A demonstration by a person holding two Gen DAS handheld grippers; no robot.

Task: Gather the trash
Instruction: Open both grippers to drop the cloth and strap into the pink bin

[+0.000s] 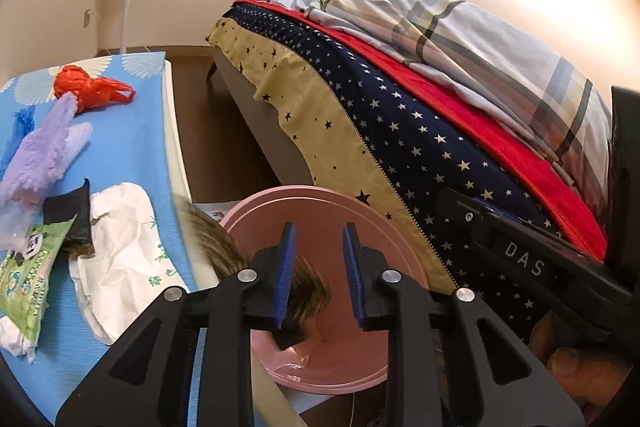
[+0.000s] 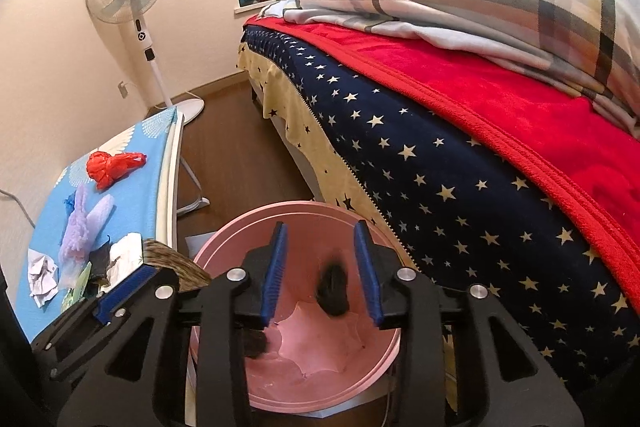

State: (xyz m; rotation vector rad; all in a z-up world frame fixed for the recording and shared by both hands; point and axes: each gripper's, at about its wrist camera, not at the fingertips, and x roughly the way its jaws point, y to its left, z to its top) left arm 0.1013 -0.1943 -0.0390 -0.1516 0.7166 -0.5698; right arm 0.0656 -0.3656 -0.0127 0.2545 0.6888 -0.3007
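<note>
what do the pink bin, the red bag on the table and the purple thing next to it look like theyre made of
Pink bin: likely hard plastic, smooth matte rim of even colour, lined with a thin pink bag that creases inside.
Red bag: thin plastic film, glossy and crinkled, knotted with a loop handle.
Purple thing: soft fluffy fabric or plush, shaggy fibres at its edges; what it is stays unclear.

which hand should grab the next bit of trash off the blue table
Left, probably. The left gripper sits right beside the blue table, with the crumpled white paper near its open jaws. The right gripper hangs over the pink bin, farther away.
</note>
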